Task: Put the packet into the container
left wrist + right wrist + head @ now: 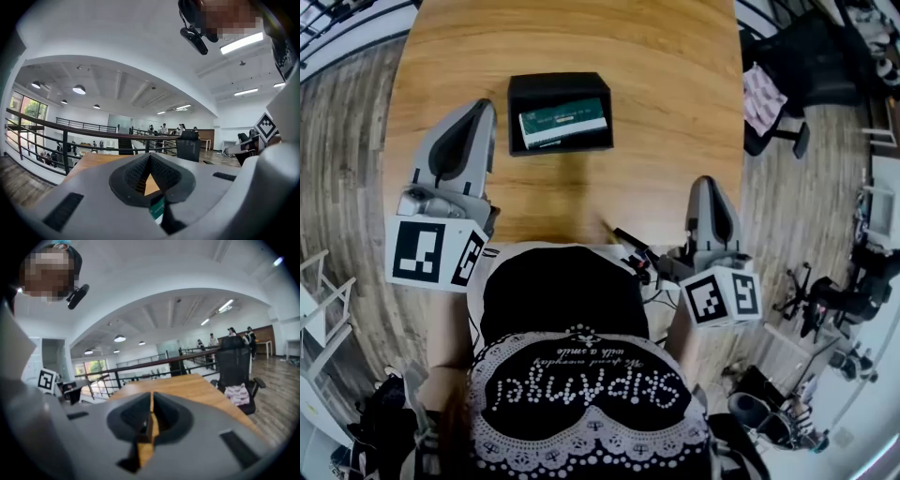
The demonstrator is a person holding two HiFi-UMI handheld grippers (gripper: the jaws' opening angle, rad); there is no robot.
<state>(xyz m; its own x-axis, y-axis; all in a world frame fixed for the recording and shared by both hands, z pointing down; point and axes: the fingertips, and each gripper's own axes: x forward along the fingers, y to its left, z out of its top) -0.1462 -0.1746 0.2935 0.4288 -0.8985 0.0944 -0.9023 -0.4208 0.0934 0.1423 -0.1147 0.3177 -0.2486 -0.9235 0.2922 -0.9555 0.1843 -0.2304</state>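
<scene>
Green-and-white rectangular packet (563,122) is laid flat inside the black open-topped container (558,86). That is presumably why left claw (476,111) and right claw (705,186) are held pressed together, empty.

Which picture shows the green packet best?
The head view. It looks down on the whole green packet lying inside the black container on the table. The left gripper view shows only a green sliver low in the picture, perhaps the packet. The right gripper view shows none of it.
</scene>
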